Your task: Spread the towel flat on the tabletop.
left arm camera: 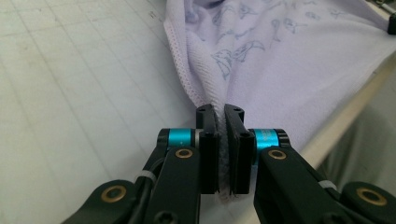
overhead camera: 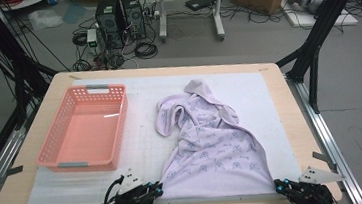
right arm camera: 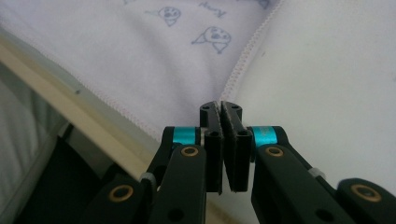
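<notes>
The left hand-held gripper sits at the near edge of the counter, its jaws pressed together on the near left corner of the lilac towel. In the left gripper view the stitched hem of the towel runs down between the two pads and is pinched there. The left hand-held gripper points away from the near edge, with the white foam mat spreading off to its left.

The right hand-held gripper is at the near right, closed likewise on the towel's other near corner. In the right gripper view the jaws of the right hand-held gripper meet with only a thin edge of cloth between them, and the towel fans out beyond, printed with small blue animal figures.

Between the two grips the towel's near edge lies fairly straight along the near side of the mat. Farther off the cloth is bunched and folded toward the middle of the counter, a corner turned up at its far end.

A pink plastic basket stands on the left of the mat, just beside the towel, not touching it.
</notes>
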The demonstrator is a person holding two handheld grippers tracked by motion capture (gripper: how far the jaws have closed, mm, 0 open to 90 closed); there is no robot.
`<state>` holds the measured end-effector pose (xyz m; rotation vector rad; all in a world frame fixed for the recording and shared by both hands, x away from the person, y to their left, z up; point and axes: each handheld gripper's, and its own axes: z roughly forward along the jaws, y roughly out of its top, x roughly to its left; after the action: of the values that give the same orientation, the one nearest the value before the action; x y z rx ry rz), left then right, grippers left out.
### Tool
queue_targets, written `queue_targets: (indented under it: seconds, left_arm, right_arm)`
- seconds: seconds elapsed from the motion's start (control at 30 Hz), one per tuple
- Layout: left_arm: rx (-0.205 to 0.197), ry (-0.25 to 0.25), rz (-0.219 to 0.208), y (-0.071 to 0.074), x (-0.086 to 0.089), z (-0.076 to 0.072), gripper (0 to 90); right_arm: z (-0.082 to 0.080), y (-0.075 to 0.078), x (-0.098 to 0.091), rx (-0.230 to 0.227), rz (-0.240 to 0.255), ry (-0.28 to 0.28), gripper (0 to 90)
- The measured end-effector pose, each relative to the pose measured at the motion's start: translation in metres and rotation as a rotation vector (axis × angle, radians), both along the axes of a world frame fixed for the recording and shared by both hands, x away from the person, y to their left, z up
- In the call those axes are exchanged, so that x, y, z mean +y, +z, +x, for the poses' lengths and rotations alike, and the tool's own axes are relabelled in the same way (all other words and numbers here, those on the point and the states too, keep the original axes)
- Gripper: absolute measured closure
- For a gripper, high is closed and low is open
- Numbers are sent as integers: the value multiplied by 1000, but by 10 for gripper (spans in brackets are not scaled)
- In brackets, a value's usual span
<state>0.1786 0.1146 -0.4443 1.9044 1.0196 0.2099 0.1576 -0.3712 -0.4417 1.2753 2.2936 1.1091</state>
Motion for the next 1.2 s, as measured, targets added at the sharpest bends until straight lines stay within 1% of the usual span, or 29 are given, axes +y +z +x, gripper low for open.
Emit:
queue_targets:
  seconds: [0.03, 0.1, 0.17, 0.2, 0.23, 0.27, 0.3, 0.33, 0.37, 0.4, 0.47, 0.53, 0.57, 0.63, 0.7, 0.77, 0.83, 0.87, 0.9, 0.97, 1.0, 1.03, 1.07, 1.1, 1.13, 1.17, 1.2]
  left_arm:
    - [-1, -4, -6, 0, 3, -6, 849]
    - [8, -17, -16, -3, 7, -20, 848]
    - [25, -48, -17, -9, 8, -30, 842]
    - [20, -55, -20, -10, 7, -32, 825]
    - [10, -45, -24, -10, 7, -32, 744]
    - [-2, -23, -34, -9, 8, -28, 629]
    - [-17, -8, -51, -8, 9, -24, 564]
    - [-24, 1, -58, -7, 10, -21, 530]
    - [-30, 14, -65, -5, 10, -15, 513]
    - [-33, 18, -66, -5, 11, -9, 507]
    - [-35, 29, -63, -4, 11, 3, 506]
    - [-36, 37, -67, -4, 9, 17, 506]
    - [-39, 38, -67, -3, 8, 23, 509]
    - [-44, 35, -72, -3, 6, 34, 517]
    - [-48, 31, -78, -2, 3, 41, 528]
    - [-49, 20, -67, -3, 1, 43, 534]
    - [-57, 9, -55, -3, 1, 44, 545]
    - [-56, 14, -62, -3, 2, 45, 544]
    - [-61, 13, -59, -3, 3, 46, 544]
    - [-58, 14, -61, -2, 3, 48, 542]
    - [-61, 14, -57, -2, 3, 48, 541]
    - [-62, 14, -57, -2, 3, 49, 540]
    - [-60, 12, -58, -2, 4, 50, 540]
    - [-62, 13, -57, -2, 4, 51, 539]
    - [-63, 9, -52, -2, 5, 52, 539]
    - [-65, 14, -56, -1, 5, 52, 539]
    - [-69, 14, -58, 0, 6, 53, 540]
  right_arm:
    - [-4, 1, 0, 4, 10, 6, 878]
    - [-14, 2, -1, 14, 13, 23, 879]
    - [-24, 1, -2, 42, 0, 34, 879]
    - [-28, 0, -2, 51, -6, 36, 878]
    - [-31, -1, -2, 49, -14, 42, 865]
    - [-32, -1, -2, 39, -20, 40, 801]
    - [-31, 0, -2, 26, -7, 19, 699]
    - [-29, 2, -2, 12, 10, 1, 645]
    - [-27, 3, -2, -12, 16, -9, 602]
    - [-24, 5, 0, -32, 20, -25, 583]
    - [-16, 7, 4, -74, 1, -49, 565]
    - [-7, 7, 9, -98, -10, -61, 556]
    - [-2, 7, 11, -110, -19, -60, 557]
    - [8, 8, 16, -118, -20, -68, 557]
    - [19, 8, 22, -122, -30, -67, 559]
    - [29, 7, 30, -119, -38, -55, 565]
    - [39, 5, 41, -112, -58, -42, 571]
    - [45, 5, 46, -121, -75, -32, 576]
    - [50, 4, 51, -127, -88, -29, 576]
    - [61, 5, 61, -139, -100, -27, 592]
    - [66, 4, 65, -149, -116, -32, 601]
    - [72, 4, 69, -154, -142, -34, 628]
    - [77, 2, 72, -148, -157, -41, 646]
    - [82, -1, 74, -141, -166, -36, 702]
    - [84, -3, 75, -130, -184, -37, 782]
    - [84, -5, 74, -125, -199, -29, 850]
    - [83, -3, 71, -128, -215, -39, 863]
